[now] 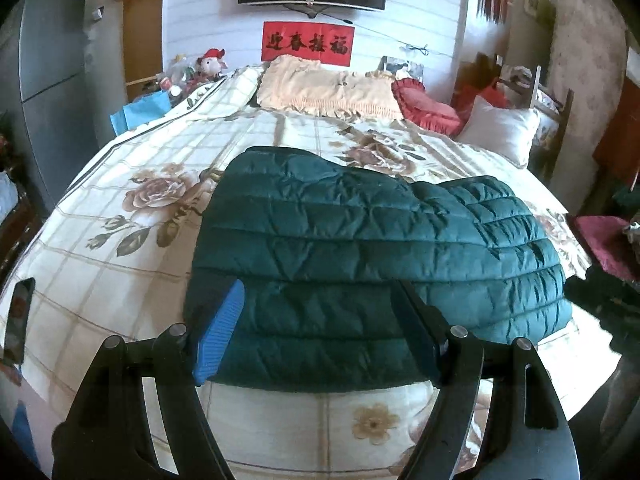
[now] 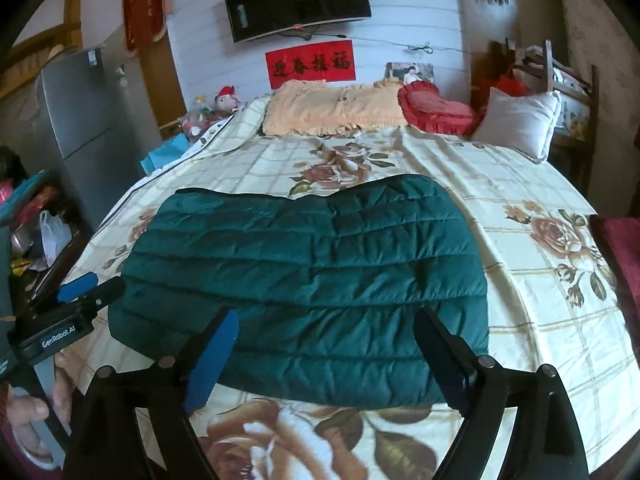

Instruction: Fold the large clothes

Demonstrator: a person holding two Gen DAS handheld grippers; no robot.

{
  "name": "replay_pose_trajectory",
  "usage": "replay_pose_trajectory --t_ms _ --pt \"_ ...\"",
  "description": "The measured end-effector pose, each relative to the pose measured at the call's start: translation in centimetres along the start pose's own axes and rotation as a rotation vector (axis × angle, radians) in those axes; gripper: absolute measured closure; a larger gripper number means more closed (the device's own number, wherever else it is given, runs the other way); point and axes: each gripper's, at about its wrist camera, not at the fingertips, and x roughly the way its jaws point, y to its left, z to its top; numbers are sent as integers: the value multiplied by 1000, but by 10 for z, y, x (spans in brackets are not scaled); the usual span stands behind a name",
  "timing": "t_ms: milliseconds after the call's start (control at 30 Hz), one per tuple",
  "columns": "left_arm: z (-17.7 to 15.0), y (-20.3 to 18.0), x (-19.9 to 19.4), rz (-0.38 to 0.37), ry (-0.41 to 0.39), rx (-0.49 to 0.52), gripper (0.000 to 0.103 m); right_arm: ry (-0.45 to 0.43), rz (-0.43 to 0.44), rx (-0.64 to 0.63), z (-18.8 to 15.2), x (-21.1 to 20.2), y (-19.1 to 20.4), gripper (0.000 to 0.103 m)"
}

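Note:
A dark green quilted down jacket [image 1: 360,248] lies folded into a flat block on the floral bedspread [image 1: 120,240]; it also shows in the right wrist view [image 2: 304,280]. My left gripper [image 1: 316,300] is open and empty, its fingers spread over the jacket's near edge. My right gripper [image 2: 326,328] is open and empty above the jacket's near edge. The left gripper [image 2: 86,286] shows at the left of the right wrist view, beside the jacket's left side.
Pillows line the head of the bed: a beige one [image 1: 328,88], a red one [image 1: 424,104], a white one [image 1: 500,128]. A phone [image 1: 18,320] lies on the bed's left edge. A fridge [image 2: 84,120] stands left; a red-cushioned seat [image 1: 604,240] stands right.

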Motion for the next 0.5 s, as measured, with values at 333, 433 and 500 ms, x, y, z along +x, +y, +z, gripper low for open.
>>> replay_pose_trajectory --t_ms 333,433,500 --pt "-14 -19 -7 21 -15 21 26 0 -57 -43 -9 6 32 14" --pt "-16 -20 -7 42 -20 25 26 0 -64 -55 -10 7 38 12" --pt "-16 -20 -7 53 -26 32 26 -2 -69 -54 -10 8 40 11"
